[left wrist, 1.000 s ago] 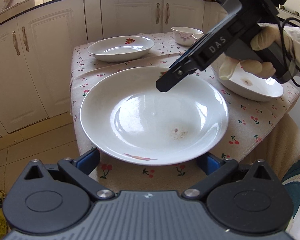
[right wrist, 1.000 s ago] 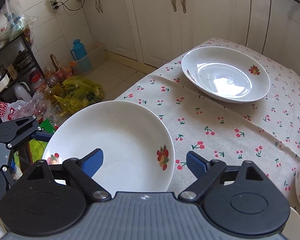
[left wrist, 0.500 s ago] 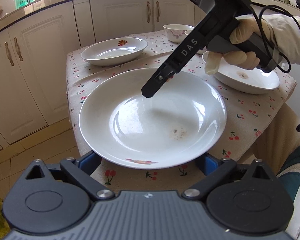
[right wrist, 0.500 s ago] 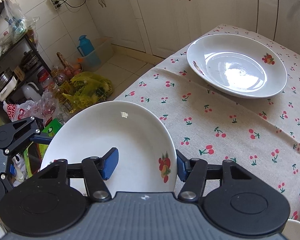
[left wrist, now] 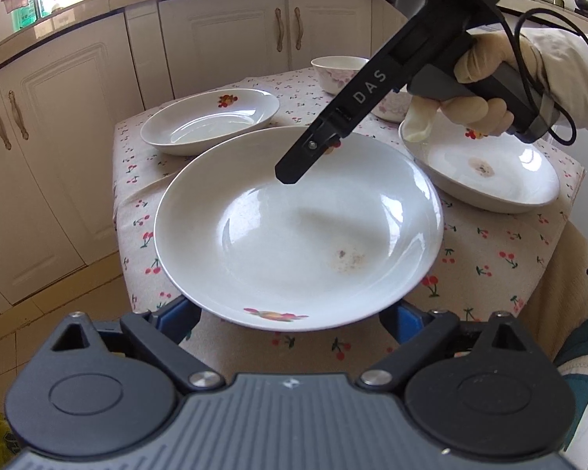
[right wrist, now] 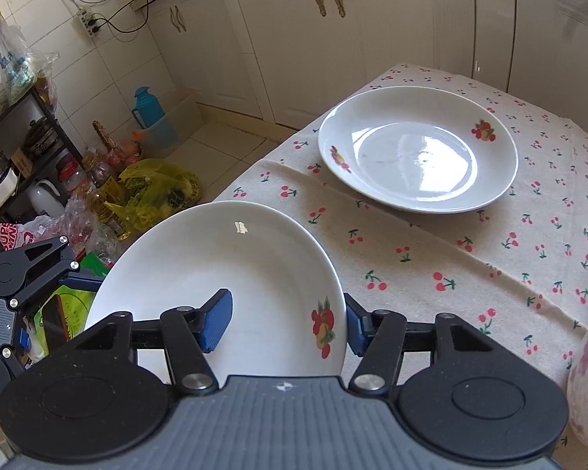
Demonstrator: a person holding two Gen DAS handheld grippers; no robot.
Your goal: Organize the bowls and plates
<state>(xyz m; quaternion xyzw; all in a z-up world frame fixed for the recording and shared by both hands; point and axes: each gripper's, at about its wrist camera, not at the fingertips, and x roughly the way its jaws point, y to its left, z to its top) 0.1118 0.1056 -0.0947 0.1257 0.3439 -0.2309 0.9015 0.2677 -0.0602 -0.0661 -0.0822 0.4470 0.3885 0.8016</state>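
A large white plate [left wrist: 298, 231] with a fruit motif is held above the near table edge. My right gripper [right wrist: 284, 323] straddles its rim, one blue pad [right wrist: 215, 325] inside the plate and one outside, the jaws narrowed on the rim; it also shows in the left wrist view [left wrist: 290, 174]. My left gripper [left wrist: 290, 319] is open, its blue pads wide apart under the plate's near rim. A second plate [right wrist: 417, 149] lies on the cherry tablecloth [right wrist: 470, 258]; it also shows in the left wrist view [left wrist: 209, 121]. A third plate [left wrist: 486, 172] lies at the right.
Two patterned bowls [left wrist: 339, 72] stand at the table's far side, one [right wrist: 586, 376] close by my right gripper. White cabinets [left wrist: 223, 39] surround the table. Bags and bottles [right wrist: 137, 196] clutter the floor to the left, beside a shelf [right wrist: 15, 141].
My right gripper's jaws have narrowed from wide open onto the plate's rim. The plate has risen and moved a little toward the table. My left gripper stays open beneath it.
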